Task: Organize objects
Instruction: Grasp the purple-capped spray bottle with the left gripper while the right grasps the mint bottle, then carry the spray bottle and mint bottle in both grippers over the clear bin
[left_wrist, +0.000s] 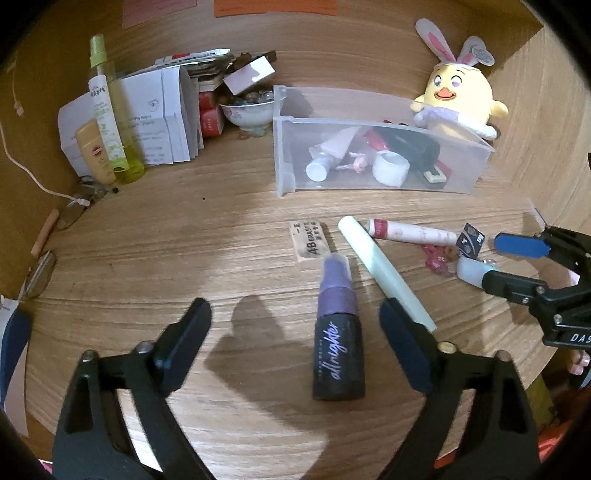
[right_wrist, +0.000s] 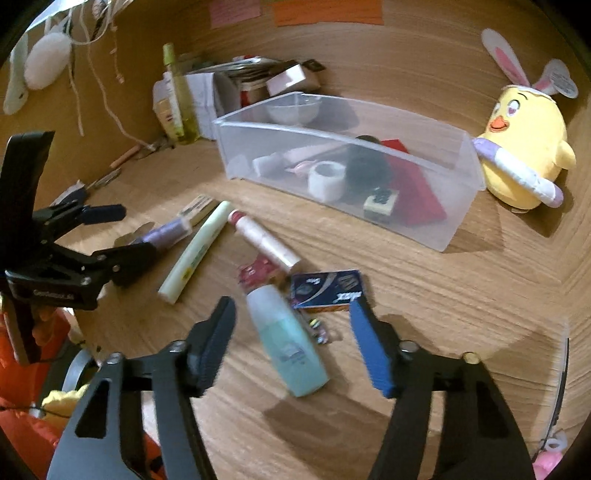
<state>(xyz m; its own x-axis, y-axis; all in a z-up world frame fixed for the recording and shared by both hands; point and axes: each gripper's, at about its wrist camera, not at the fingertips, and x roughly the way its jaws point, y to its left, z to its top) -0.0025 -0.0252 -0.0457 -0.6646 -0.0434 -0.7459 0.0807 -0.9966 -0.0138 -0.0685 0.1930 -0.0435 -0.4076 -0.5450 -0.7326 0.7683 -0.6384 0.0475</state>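
Lighting: warm, uneven; a bright patch mid-desk (left_wrist: 229, 236), dim corners. Shadows: hard, dark finger shapes fall on the wood in both views. Sharpness: left view crisp; right view smeared by motion blur. Distortion: strong fisheye bending, with black vignetting at the frame edges.

Wood desk (left_wrist: 147, 258) in a wood-walled nook.
Warm light pools ahead of the claw; orange note (right_wrist: 328, 11) and pink note (right_wrist: 234, 11) on the far wall (left_wrist: 332, 40).
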